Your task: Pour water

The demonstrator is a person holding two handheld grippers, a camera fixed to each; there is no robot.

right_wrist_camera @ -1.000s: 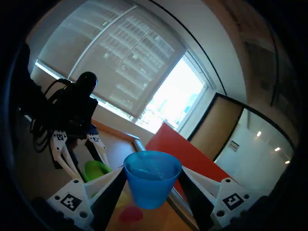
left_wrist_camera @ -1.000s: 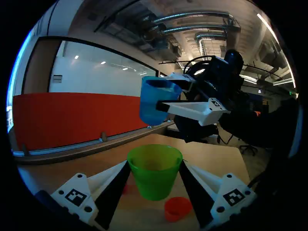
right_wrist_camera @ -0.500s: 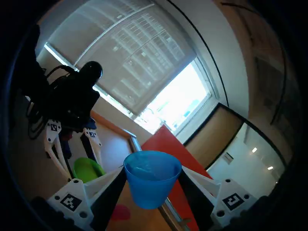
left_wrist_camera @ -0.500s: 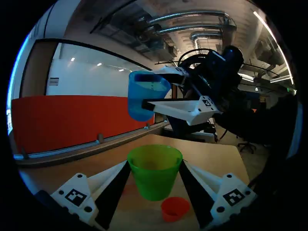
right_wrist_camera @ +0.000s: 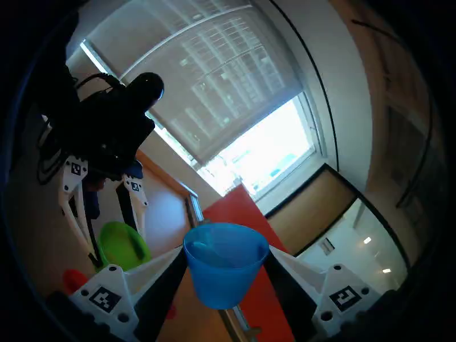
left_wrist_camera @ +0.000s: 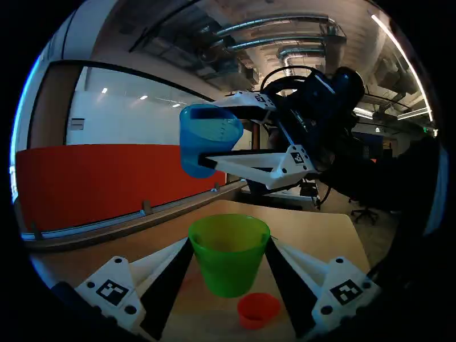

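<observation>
**Blue cup held tilted above the green cup**

The blue cup, with water inside as the right gripper view shows, hangs in the air, leaning to one side. My right gripper clamps it across the body, one finger on each side. Below and nearer, the green cup stands upright just above the table, gripped the same way by my left gripper.

I judge the pour has not yet begun. To do it well, I would bring the blue cup's low lip over the green cup's mouth, then tip slowly.

A small orange cap lies on the table just in front of the green cup. The table's far edge borders a red wall panel; above it the air is open.
</observation>
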